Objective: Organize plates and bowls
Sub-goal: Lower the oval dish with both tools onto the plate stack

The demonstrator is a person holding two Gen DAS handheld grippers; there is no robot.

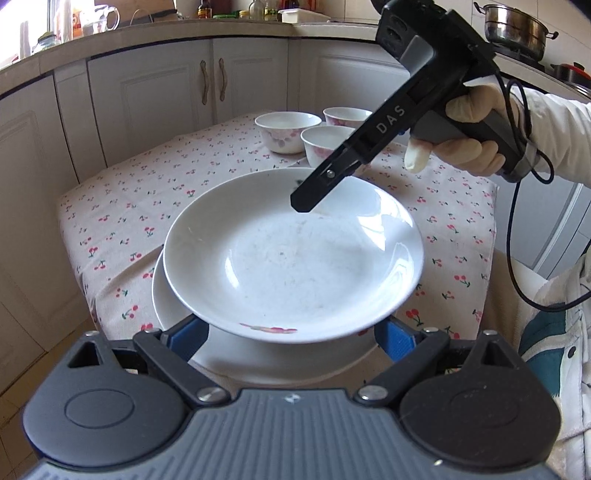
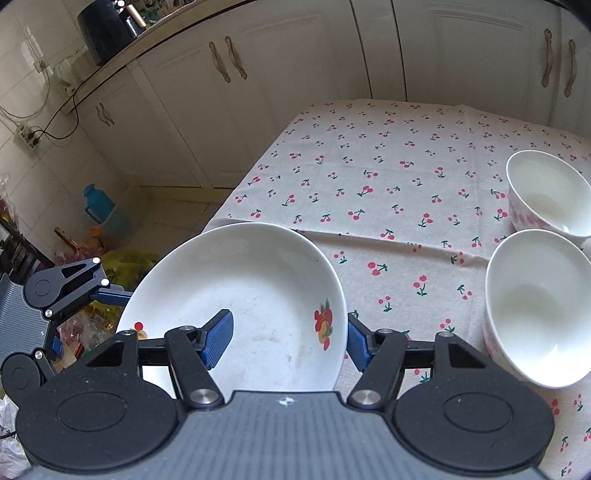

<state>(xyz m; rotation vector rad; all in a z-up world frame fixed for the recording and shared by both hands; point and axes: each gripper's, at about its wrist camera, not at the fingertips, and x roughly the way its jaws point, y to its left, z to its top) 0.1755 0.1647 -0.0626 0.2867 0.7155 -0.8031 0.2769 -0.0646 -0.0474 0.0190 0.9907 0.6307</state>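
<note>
A white deep plate (image 1: 291, 254) with a fruit print rests on a second white plate (image 1: 280, 365) at the near edge of the cherry-print table. My left gripper (image 1: 291, 339) is open, its blue pads wide apart on either side of the top plate's near rim. My right gripper (image 2: 290, 339) is open astride the plate's far rim (image 2: 236, 295), one pad over the plate's inside and one outside; it also shows in the left wrist view (image 1: 306, 199). Three white bowls with pink flowers (image 1: 288, 131) stand at the far side, two in the right wrist view (image 2: 535, 306).
The cherry-print tablecloth (image 2: 388, 177) covers the small table. White kitchen cabinets (image 1: 166, 92) stand behind it. A steel pot (image 1: 517, 26) sits on the counter at the right. Bags and a blue jug (image 2: 99, 203) lie on the floor left of the table.
</note>
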